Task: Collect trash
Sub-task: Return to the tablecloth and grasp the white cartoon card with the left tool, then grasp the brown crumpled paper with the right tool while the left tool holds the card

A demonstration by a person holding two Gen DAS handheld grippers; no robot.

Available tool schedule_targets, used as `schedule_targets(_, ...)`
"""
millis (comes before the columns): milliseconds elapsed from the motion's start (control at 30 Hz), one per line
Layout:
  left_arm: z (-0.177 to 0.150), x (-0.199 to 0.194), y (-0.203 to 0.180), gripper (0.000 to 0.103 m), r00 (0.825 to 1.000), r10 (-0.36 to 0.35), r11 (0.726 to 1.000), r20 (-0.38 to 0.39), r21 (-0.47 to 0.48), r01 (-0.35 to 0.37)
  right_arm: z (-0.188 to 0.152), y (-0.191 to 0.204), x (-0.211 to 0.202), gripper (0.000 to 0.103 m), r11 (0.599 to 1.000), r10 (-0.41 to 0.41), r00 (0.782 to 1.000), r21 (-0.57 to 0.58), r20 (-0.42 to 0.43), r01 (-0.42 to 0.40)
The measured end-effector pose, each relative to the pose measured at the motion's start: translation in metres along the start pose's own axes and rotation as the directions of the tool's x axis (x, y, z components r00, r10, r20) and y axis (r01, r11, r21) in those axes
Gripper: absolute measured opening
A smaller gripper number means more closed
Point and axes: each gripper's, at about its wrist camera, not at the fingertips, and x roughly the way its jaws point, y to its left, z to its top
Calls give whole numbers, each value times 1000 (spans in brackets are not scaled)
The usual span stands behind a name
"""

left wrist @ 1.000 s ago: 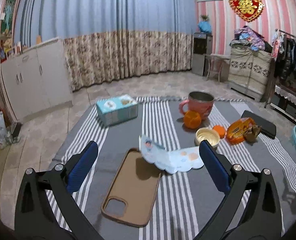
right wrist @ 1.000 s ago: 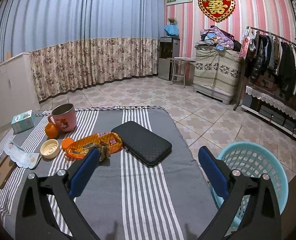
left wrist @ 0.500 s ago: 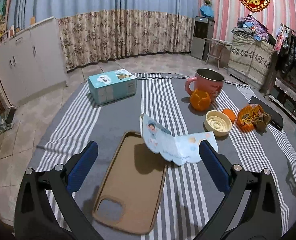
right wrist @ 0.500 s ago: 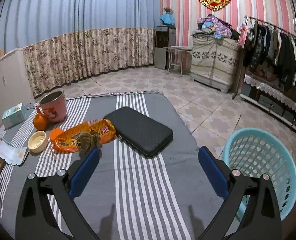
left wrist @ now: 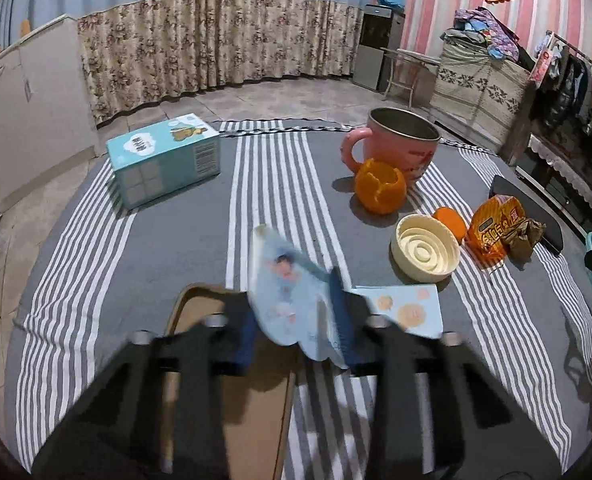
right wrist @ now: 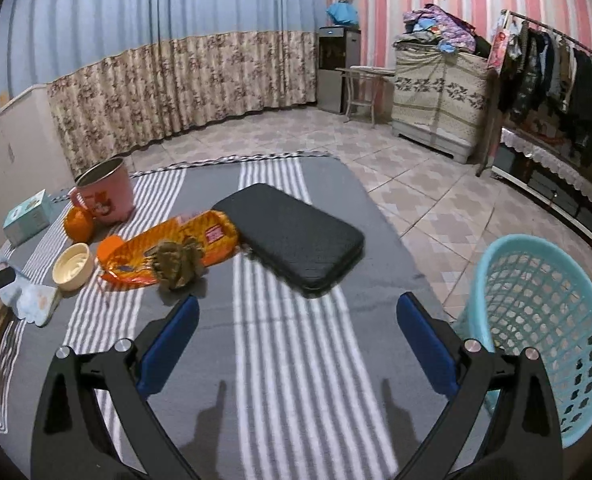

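Left wrist view: our left claw [left wrist: 291, 320], blurred at lower centre, has just been closing around the pale blue wrapper [left wrist: 291, 300] lying over the brown phone case [left wrist: 255, 412]. Right wrist view: our right claw [right wrist: 296, 340] gapes empty above the striped desk [right wrist: 296, 380].

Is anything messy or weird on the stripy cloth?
Yes. An empty orange peel sits hollowed out by the pink mug. An opened orange snack wrapper lies flat with a crumpled brown wad on it. The left tool has just been closing on a bent blue paper packet.
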Motion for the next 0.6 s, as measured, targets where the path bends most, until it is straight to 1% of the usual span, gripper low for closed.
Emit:
schedule_targets(33,2,-1,-3,15,1000,-8,1000,4,13,8,1,6,1,97,1000,10,1000,-15,0,-10)
schedule_targets(100,4,-4,-6,9,1000,-10,999,20,30,10,4,19,5,97,998,21,1000,-53,2,-21)
schedule_targets(233,10,-18,-11,5,998,7,998,64,63,-11,10,45,23,97,992,33,999,-120,-13,-34)
schedule_targets(367,21,-31,-3,2,996,-8,999,90,47,3,14,67,46,96,986,37,998,-162,-50,-45)
schedule_targets(433,26,-36,0,1,995,-14,999,100,36,10,15,73,55,96,985,34,997,-164,-69,-45)
schedule_targets(533,33,-44,1,1,993,-19,999,120,42,14,20,80,63,84,984,53,995,-167,-88,-67)
schedule_targets(567,35,-46,0,1,992,-21,999,126,48,15,22,82,64,76,982,61,994,-171,-93,-77)
schedule_targets(600,36,-48,-1,1,991,-23,998,132,57,15,24,84,67,62,980,79,991,-176,-105,-97)
